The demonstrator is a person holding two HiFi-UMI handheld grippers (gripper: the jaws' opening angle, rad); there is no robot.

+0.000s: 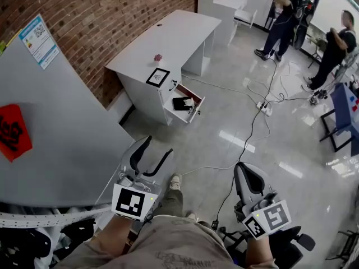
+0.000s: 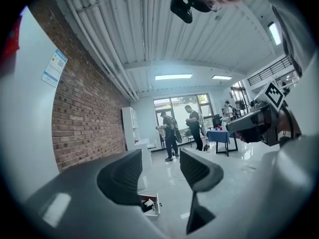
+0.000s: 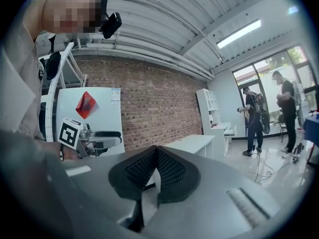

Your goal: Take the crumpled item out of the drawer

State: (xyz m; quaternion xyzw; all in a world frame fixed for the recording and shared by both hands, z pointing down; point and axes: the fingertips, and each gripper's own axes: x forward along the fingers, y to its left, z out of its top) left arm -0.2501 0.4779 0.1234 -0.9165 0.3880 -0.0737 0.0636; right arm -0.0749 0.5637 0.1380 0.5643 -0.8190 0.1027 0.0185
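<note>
Left gripper (image 1: 159, 145): held low by the person's knee. Its dark ribbed fingers (image 2: 122, 176) stand wide apart with nothing between them.

Right gripper (image 1: 248, 176): held at a like height, well apart from the left. Its fingers (image 3: 172, 171) are pressed together at the tips and hold nothing.

Long white counter (image 1: 174, 38): stands against the brick wall (image 1: 112, 21), well ahead of both grippers. It carries a black-framed square card (image 1: 157, 77) and a small red object (image 1: 158, 57).

Open white drawer (image 1: 196, 110): pulled out of the counter's near end. A small white crumpled item (image 1: 189, 102) lies inside, just beside a flat black object (image 1: 180, 103). Neither gripper touches it.

Glossy grey floor (image 1: 235, 116): cables run across it.

Far end of the room: two people in dark clothes (image 1: 283, 21) are standing.
</note>
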